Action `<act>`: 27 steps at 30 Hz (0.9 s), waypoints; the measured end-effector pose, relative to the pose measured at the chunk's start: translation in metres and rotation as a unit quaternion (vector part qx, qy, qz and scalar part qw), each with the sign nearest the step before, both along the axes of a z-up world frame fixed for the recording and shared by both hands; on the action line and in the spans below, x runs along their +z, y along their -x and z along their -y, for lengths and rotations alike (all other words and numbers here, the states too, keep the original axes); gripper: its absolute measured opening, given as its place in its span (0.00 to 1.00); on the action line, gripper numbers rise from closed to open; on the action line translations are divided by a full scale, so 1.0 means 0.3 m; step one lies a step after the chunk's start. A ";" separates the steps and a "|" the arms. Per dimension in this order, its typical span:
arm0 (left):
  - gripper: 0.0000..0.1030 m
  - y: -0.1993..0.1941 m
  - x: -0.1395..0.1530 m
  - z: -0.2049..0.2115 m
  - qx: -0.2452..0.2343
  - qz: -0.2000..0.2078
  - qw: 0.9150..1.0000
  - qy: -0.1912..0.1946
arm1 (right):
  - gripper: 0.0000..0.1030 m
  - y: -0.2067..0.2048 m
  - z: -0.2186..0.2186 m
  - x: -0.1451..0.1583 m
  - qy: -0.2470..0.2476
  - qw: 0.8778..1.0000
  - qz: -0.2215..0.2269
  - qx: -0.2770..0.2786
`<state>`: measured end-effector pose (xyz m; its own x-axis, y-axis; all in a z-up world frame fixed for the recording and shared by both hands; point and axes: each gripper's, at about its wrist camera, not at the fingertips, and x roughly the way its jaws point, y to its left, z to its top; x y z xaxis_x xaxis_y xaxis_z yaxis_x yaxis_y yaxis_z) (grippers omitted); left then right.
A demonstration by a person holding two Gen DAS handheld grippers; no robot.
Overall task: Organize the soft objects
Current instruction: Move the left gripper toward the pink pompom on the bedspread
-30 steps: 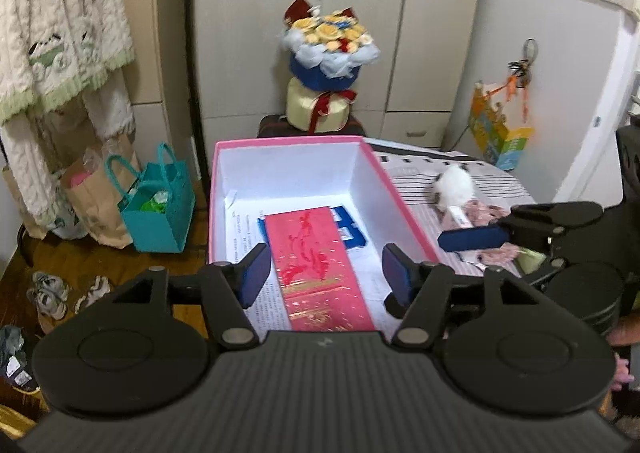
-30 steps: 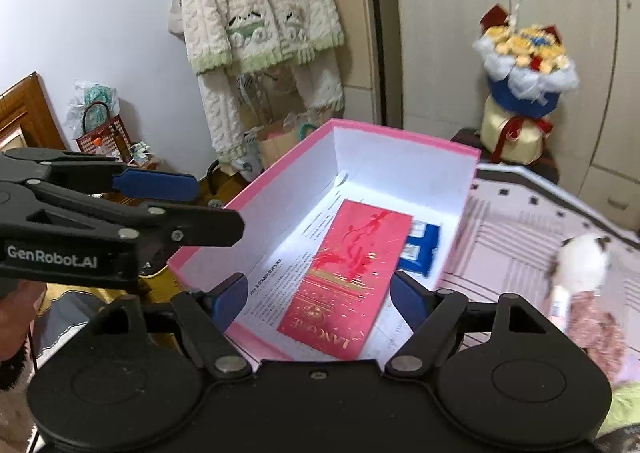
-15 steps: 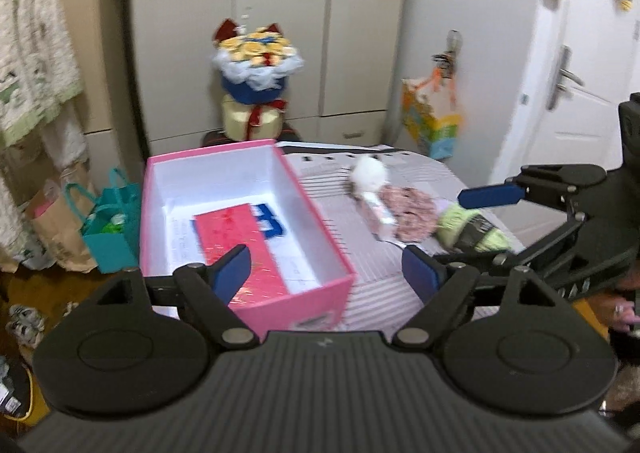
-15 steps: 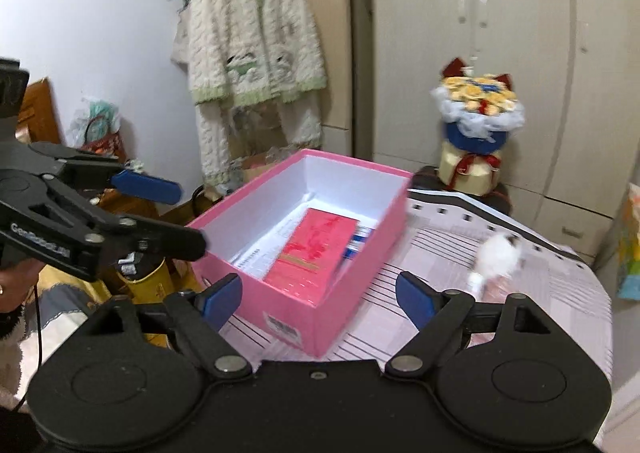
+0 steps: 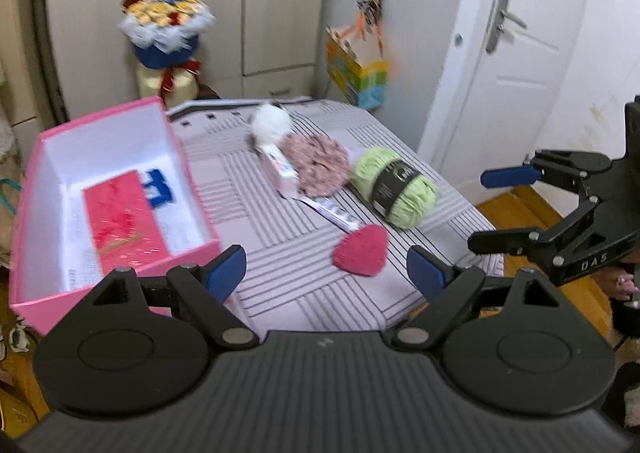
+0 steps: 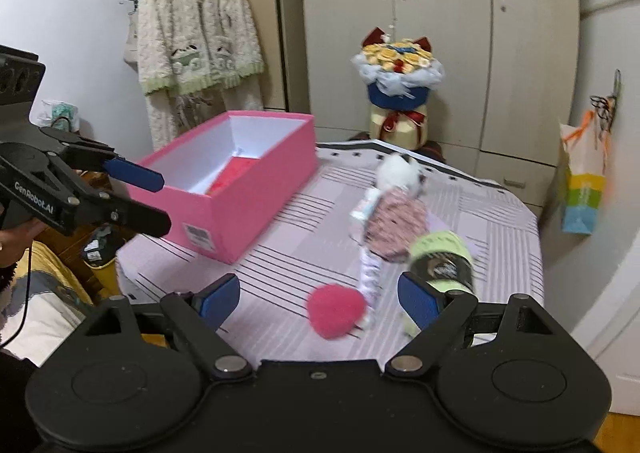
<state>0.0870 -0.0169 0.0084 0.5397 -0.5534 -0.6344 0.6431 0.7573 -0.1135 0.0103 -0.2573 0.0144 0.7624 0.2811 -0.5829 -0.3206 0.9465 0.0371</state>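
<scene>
"GenRobot.AI" on left gripper [image 6: 158, 199]; "DAS" on right gripper [image 5: 490, 209].

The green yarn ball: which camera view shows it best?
The left wrist view shows the green yarn ball best: whole, unobstructed, its dark label readable as a band. In the right wrist view the ball is blurred and partly hidden behind a finger of the right hand-held gripper.

Pink box [image 5: 192, 189]; green yarn [image 5: 394, 185]; red heart [image 5: 360, 251]; grey-striped cloth [image 5: 312, 293].

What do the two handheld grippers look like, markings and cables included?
Both are matte black linkage frames with blue pads on the fingers. The left gripper bears white "GenRobot.AI" lettering and trails a thin black cable; the right gripper shows partial letters "DAS".
</scene>
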 end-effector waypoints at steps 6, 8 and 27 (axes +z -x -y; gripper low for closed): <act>0.85 -0.035 -0.127 0.135 -0.024 -0.021 0.999 -0.012 | 0.86 -0.059 0.095 -0.072 -0.034 0.999 -0.018 -0.012; 0.85 -0.048 -0.170 0.174 -0.032 -0.023 0.999 -0.014 | 0.86 -0.089 0.102 -0.090 -0.039 0.999 -0.020 -0.007; 0.84 -0.127 -0.395 0.377 -0.038 0.049 0.998 -0.004 | 0.79 -0.349 0.013 -0.181 -0.016 0.999 -0.007 0.038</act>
<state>0.1250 -0.1302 -0.1102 0.5566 -0.5902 -0.5847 0.7063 0.7067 -0.0411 0.1149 -0.2612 -0.0399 0.7293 0.3568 -0.5838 -0.3911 0.9175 0.0722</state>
